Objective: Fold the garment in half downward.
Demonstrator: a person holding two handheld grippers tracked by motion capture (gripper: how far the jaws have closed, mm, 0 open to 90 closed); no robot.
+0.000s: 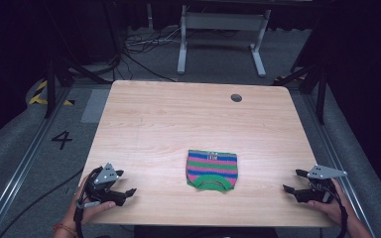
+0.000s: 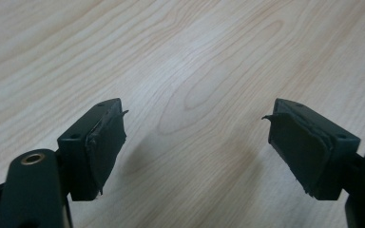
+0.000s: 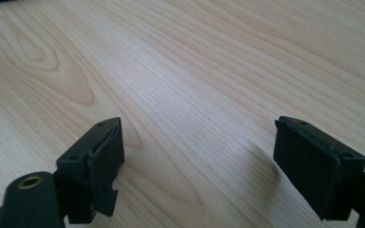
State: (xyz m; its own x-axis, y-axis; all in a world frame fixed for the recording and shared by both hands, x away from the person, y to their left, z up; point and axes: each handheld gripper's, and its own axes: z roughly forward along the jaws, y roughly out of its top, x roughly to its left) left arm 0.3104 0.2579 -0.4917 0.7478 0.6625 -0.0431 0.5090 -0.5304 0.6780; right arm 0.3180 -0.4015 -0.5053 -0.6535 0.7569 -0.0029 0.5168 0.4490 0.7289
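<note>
Left gripper (image 1: 125, 182), black two-jaw tool with grey three-cornered plate on top, held in the person's left hand (image 1: 92, 204) at the near left corner of the light wood-grain table (image 1: 178, 119). Jaws stand wide apart with nothing between them; the left gripper view shows bare wood between the two pads (image 2: 105, 142), whose rubber facing is frayed at the edges.

Right gripper (image 1: 295, 181), same build, held in the right hand (image 1: 335, 206) at the near right edge. Jaws likewise wide apart, empty; bare wood between them in the right gripper view, pad (image 3: 103, 168) chipped at its lower edge.

Small folded knitted garment (image 1: 212, 170), striped pink, blue and green with a green ribbed edge on its near side, lies flat on the table between the two grippers, well apart from each: to the right of the left gripper, to the left of the right gripper, slightly ahead of both. A small dark label with white marks sits at the middle of its far edge; the writing is too small to read.

A sliver of green shows at the top left corner of the right gripper view, far ahead of the jaws.

Round dark grommet hole (image 1: 236, 97) near the table's far edge, well beyond both grippers. On the grey floor, left of the table, a black painted numeral "4" (image 1: 62, 139).
</note>
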